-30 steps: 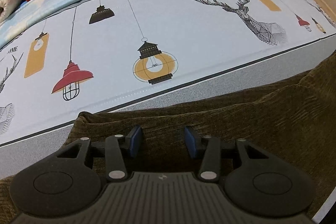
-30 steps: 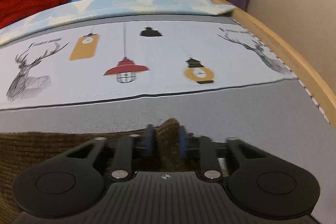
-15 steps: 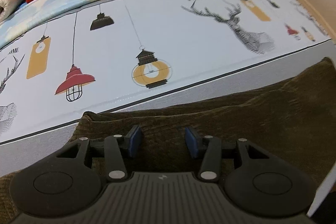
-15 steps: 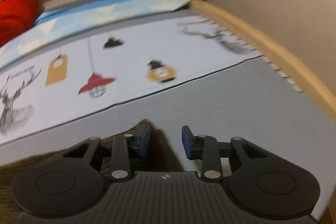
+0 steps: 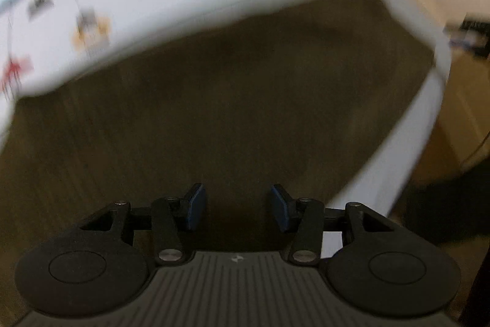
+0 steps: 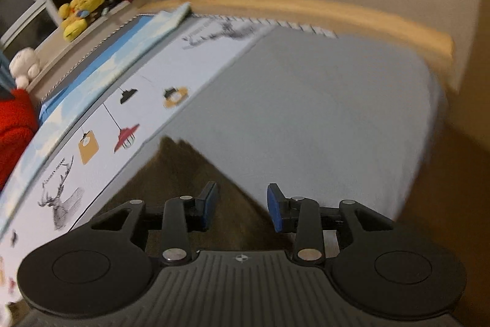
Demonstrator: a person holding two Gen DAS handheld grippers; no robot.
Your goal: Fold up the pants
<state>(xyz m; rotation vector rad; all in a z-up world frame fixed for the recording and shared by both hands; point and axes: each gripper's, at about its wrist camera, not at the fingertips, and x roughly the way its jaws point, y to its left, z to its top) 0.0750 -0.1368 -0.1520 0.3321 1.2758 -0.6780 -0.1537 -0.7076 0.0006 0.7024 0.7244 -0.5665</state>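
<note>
The brown pants (image 5: 232, 100) lie spread near the bed's (image 6: 321, 112) foot corner. The left claw (image 5: 235, 209) hangs half open and empty; the right claw (image 6: 242, 209) is opening, nothing pinched. Before regripping, pick a seam edge squarely.

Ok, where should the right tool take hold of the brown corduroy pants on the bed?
At the pointed corner of the brown corduroy pants, coming in from the bare grey sheet side: that corner's edges lie exposed. The right tool, jaws opening, grips nothing.
</note>
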